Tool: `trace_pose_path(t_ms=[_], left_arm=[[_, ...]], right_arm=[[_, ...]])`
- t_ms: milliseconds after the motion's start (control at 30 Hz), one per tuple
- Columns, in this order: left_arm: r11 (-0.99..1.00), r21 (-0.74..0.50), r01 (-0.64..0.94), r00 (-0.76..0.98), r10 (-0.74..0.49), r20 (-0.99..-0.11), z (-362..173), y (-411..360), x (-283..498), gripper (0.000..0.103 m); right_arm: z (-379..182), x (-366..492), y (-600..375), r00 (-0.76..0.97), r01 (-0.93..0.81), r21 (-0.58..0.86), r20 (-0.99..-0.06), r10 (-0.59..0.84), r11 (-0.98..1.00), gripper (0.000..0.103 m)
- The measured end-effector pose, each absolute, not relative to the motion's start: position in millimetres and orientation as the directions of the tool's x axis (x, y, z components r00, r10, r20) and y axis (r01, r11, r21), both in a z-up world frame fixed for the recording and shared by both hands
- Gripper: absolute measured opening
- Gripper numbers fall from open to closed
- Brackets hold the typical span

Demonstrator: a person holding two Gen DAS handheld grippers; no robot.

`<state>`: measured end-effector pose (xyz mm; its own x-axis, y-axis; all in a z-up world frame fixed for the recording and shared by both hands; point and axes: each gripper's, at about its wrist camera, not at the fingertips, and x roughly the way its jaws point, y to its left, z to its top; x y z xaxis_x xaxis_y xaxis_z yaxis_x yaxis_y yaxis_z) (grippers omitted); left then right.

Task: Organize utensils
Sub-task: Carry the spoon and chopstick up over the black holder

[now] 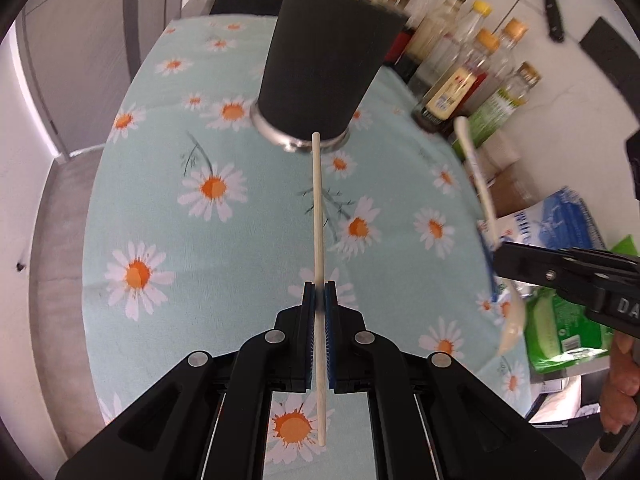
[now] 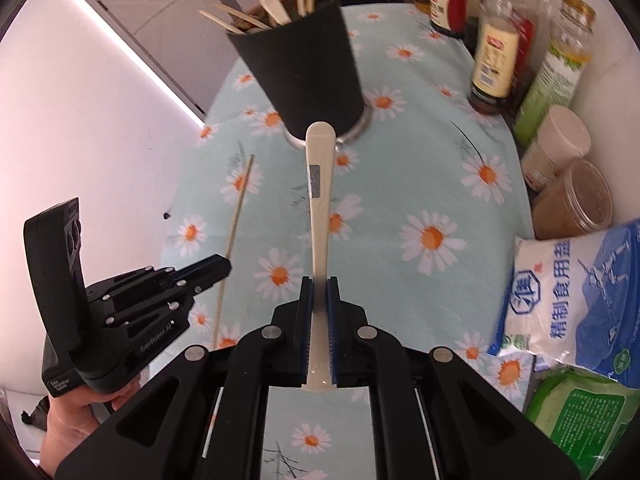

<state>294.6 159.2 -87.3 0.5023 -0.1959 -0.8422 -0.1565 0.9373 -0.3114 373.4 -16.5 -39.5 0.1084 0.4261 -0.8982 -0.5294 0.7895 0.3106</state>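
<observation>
Left tool [image 1: 319,292] is clamped on a pale chopstick [image 1: 317,208], whose long axis runs straight ahead toward the black utensil holder [image 1: 324,68] near the far edge of the daisy-cloth surface [image 1: 160,168].

Right tool [image 2: 319,292] pinches a cream spoon [image 2: 319,184] by its handle; the handle end points at the same holder [image 2: 304,72], already bristling with chopsticks.

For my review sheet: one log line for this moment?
left gripper: shut on chopstick | right gripper: shut on spoon | holder: ahead
</observation>
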Motion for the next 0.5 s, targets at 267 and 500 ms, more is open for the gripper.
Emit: trace_pose_path(t_ms=[267, 500], left_arm=[[0.919, -0.39, -0.053, 0.643, -0.268, -0.718, -44, 173, 283, 0.004], [0.918, -0.396, 0.014, 0.746, -0.273, -0.607, -6, 187, 283, 0.004]], right_arm=[[-9, 366, 12, 0.18, -0.572, 0.321, -0.849, 0.497, 0.755, 0.008], [11, 376, 24, 0.207, -0.572, 0.367, -0.801, 0.562, 0.733, 0.008]])
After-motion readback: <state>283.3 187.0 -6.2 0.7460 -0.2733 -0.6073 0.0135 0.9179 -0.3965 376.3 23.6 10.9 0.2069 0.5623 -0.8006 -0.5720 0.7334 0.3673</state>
